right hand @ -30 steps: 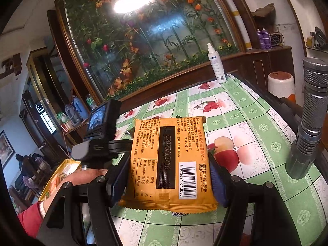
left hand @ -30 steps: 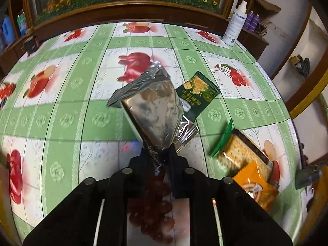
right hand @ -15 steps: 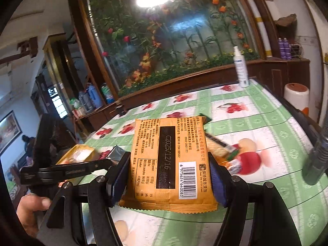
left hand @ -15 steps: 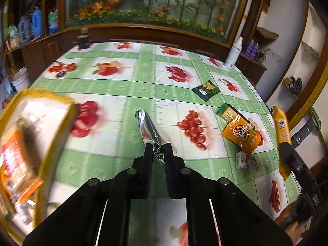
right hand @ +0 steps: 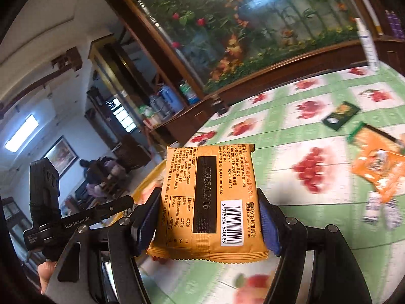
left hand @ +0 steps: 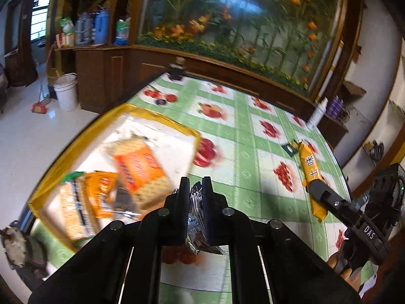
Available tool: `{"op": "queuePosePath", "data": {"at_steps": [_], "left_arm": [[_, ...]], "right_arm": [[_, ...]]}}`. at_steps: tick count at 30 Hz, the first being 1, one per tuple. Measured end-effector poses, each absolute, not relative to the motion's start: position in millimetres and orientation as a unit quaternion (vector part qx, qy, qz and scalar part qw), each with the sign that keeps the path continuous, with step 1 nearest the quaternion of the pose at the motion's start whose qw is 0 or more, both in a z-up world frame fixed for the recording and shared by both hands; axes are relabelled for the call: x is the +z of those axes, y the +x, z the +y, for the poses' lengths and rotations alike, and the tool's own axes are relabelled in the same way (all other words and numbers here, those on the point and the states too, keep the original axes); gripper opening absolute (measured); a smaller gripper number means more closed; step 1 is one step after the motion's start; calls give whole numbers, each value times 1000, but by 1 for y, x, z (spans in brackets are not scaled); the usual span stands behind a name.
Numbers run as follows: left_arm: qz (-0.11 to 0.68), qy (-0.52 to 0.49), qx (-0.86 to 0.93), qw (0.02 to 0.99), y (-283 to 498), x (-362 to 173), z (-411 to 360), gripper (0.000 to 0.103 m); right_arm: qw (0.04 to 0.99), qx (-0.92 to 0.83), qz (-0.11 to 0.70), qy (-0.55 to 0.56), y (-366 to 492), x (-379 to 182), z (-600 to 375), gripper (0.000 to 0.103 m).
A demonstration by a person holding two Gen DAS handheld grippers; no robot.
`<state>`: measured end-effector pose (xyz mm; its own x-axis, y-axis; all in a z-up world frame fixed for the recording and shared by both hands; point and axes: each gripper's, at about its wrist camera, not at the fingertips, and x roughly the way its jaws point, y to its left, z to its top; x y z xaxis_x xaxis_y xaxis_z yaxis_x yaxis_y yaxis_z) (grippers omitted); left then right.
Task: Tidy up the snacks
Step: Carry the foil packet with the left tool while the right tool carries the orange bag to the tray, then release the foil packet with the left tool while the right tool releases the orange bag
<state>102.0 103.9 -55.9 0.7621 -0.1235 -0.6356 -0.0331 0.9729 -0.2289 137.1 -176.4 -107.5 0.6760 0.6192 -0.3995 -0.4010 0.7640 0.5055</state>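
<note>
Left wrist view first: what is the left gripper (left hand: pixel 195 190) doing?
— Its jaws are pressed together on a crumpled silver foil packet (left hand: pixel 196 224), held above the counter (left hand: pixel 243 174) just beside the yellow-rimmed tray (left hand: pixel 152 114).

What lies in that tray?
— Blurred cracker packs; an orange cracker pack (left hand: pixel 140 169) is plainest.

And the right gripper (right hand: pixel 208 210)?
— It pinches an orange snack packet (right hand: pixel 206 197) by its side edges, barcode side facing the camera, off the counter.

Further out?
— In the right wrist view a dark green packet (right hand: pixel 340 115) and another orange packet (right hand: pixel 382 169) lie on the fruit-print cloth, well apart from the tray.
</note>
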Motion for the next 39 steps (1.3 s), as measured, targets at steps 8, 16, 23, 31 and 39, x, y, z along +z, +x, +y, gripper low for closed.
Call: {"op": "queuePosePath", "data": {"at_steps": [8,16,23,31,39], "left_arm": [[324,-126,58,936,100,-60,169,7],[347,-130,79,926,101,-89,185,7],[385,-90,145,907,102,-94,182,79],[354,-33,194,914,88,-84,164,90],[350,-19,157,923,92,-73,129,90]], "right_arm": [[868,351,316,157,167,-108,-72,70],[851,360,357,134,195,-132,-6,70],[838,339,402,144,229,-151,11,73],[837,336,397,170,225,-147,-13,77],[866,287,365,185,194,-128,-91,81]]}}
